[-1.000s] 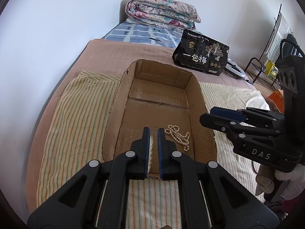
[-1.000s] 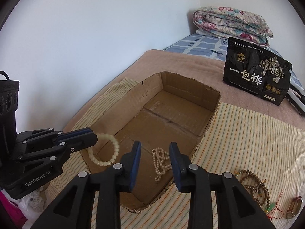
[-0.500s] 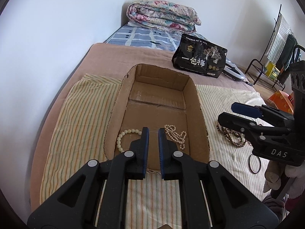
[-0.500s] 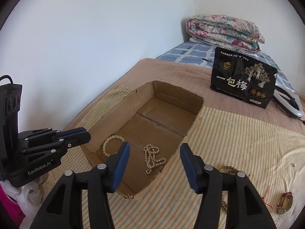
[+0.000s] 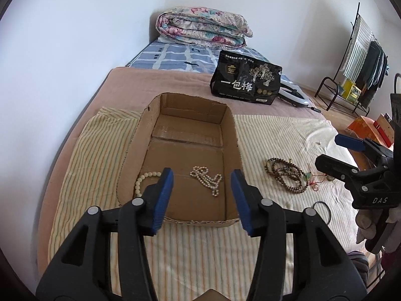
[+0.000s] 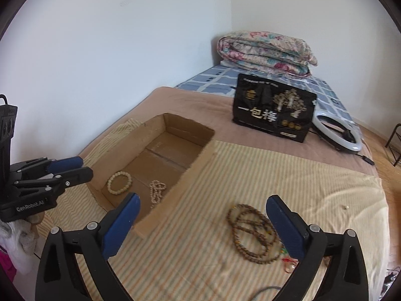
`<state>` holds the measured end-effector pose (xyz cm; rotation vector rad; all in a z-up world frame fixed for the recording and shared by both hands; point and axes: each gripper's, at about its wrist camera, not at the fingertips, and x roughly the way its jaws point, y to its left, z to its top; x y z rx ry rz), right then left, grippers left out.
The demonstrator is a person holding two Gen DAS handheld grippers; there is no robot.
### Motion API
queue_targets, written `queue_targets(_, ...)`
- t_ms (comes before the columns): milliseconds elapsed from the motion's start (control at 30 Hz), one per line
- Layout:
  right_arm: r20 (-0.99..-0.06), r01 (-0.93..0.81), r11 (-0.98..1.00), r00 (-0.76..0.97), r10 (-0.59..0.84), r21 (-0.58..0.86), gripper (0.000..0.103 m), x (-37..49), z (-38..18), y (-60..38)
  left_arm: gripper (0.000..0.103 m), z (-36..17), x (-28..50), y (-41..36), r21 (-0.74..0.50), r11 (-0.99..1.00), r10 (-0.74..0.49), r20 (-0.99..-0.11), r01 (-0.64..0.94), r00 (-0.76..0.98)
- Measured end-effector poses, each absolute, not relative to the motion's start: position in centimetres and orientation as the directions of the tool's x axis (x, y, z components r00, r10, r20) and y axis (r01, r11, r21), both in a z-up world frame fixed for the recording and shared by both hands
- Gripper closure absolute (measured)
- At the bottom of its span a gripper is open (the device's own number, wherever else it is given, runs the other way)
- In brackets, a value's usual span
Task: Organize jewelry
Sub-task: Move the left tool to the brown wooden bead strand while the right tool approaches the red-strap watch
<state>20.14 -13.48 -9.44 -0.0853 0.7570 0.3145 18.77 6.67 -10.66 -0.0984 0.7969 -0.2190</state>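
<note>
Two pieces are already stowed in the shallow open brown cardboard box on the striped cream cloth spread over the bed: a pale cream beaded bracelet lies flat in the near left corner of the box floor, and a loosely heaped white pearl necklace lies just beside it toward the middle, the two apart from each other. Left outside the box, on the cloth to its right, are a coiled strand of dark brown wooden prayer beads, a small red-corded trinket touching its near edge, and a thin black ring-shaped band nearer the bed's edge; a further small item beside the trinket is too hidden to identify. The left claw sits above the near end of the box with its jaws opening and nothing between them. The right claw hangs over the cloth near the wooden beads, its jaws opening very wide and likewise empty. Judged from this layout, the task is partly complete, with at least three pieces outstanding, and the wooden beads appear the likeliest next pickup.
</note>
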Motion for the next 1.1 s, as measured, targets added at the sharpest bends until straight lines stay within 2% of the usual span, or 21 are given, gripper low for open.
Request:
queue_targets(633, -0.7, -0.086, 0.994, 0.706, 0.11, 0.069, 0.0, 15.4, -9.7, -27.9, 0.053, -10.0, 18.5, -1.5, -0.174, 0.946, -0.314, -0.704, 0.273, 0.637)
queue_targets(1100, -0.708, 0.054, 0.995, 0.706, 0.018, 0.078, 0.0, 13.2, -11.2, -36.3, 0.053, -12.5, 20.3, -8.0, -0.168, 0.924, -0.347, -0.747, 0.344, 0.567)
